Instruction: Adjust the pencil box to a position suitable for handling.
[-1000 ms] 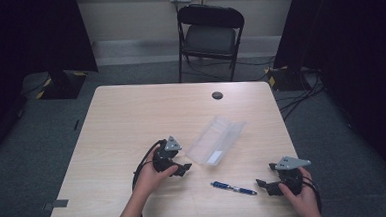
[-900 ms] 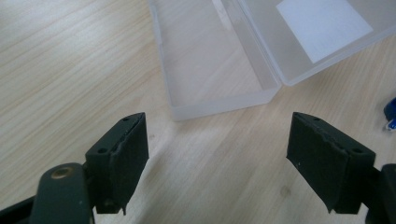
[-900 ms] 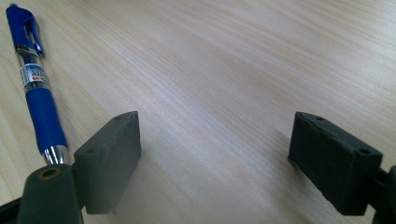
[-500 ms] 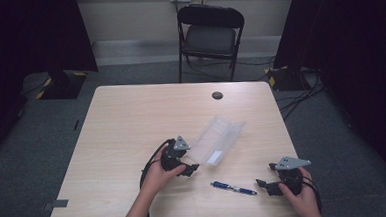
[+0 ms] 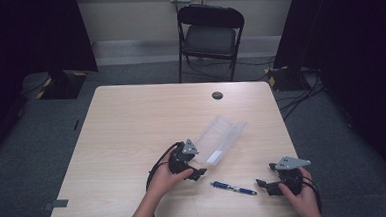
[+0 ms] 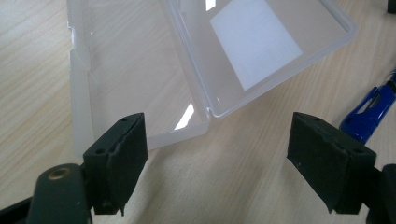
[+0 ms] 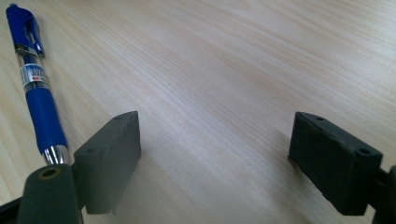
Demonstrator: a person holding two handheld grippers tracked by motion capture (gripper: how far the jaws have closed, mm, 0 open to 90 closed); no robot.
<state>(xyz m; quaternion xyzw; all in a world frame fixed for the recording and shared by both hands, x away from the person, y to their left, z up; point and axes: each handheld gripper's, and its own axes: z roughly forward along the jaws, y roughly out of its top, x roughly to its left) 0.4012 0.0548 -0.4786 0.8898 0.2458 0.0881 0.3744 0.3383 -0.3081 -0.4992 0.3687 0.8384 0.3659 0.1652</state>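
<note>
1. Our left gripper [image 5: 197,172] hangs just short of the clear plastic case [image 5: 220,139], which lies open near the middle of the table [image 5: 131,121]. Its jaws stand wide apart with nothing between them, and in the left gripper view the case's near corner [image 6: 205,116] sits just ahead of the gap.
2. Our right gripper [image 5: 263,185] rests near the table's front edge, jaws equally wide and empty. The blue pen [image 5: 233,188] lies between the two grippers, apart from the case; in the right gripper view it runs beside the left jaw [image 7: 39,100], outside the gap.
3. What we judge could go wrong:
   - The case looks light and slick; a one-sided push from a jaw would likely slide it away rather than seat it in the grip.
   - Pinching the thin wall hard could flex it and make it pop out.
   - The pen may roll if clipped off-centre.
4. Whether the white label is inside or under the case, we can't quite tell.
</note>
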